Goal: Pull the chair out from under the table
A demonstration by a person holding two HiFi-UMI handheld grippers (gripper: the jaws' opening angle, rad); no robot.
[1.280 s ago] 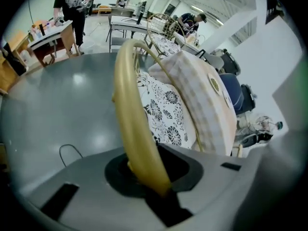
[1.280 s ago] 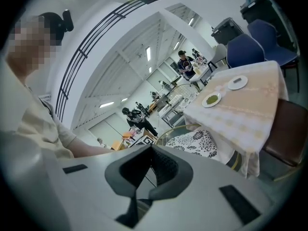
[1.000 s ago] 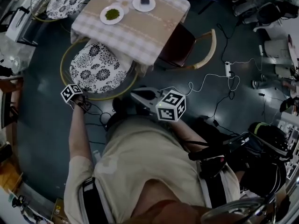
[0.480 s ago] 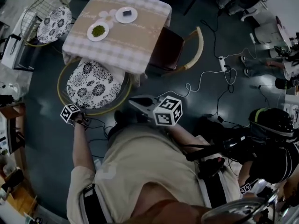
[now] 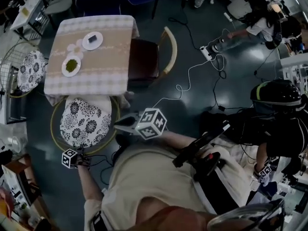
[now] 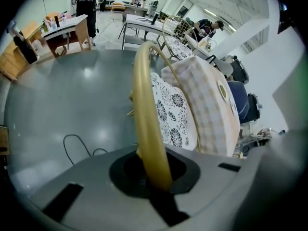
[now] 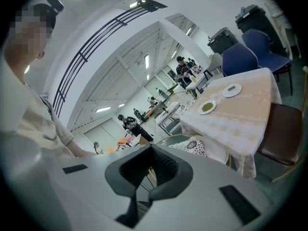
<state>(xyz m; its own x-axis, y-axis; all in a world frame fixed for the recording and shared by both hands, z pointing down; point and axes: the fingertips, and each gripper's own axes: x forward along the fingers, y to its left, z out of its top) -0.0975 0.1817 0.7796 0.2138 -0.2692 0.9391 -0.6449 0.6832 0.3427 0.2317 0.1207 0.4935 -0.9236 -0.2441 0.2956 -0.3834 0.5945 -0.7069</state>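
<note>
In the head view, the person carrying my rig wore a beige short-sleeved shirt (image 5: pixel 159 186) that filled the lower middle of the frame. A dark band (image 5: pixel 97 219) showed at the waist, lower left. The left gripper (image 6: pixel 155 176) bore a white marker cube (image 5: pixel 70 158) printed with black squares, with thin black cable (image 5: pixel 91 161) looped just beside it. The right gripper (image 7: pixel 151 150) bore a second marker cube (image 5: pixel 151 123) of the same pattern, at frame centre. In both gripper views I saw a smooth pale grey shell (image 6: pixel 96 196) with a dark hollow in the middle and a black rectangular slot (image 7: pixel 236 203) on either side. A beige sleeve (image 7: pixel 29 129) filled the left edge of the right gripper view.
</note>
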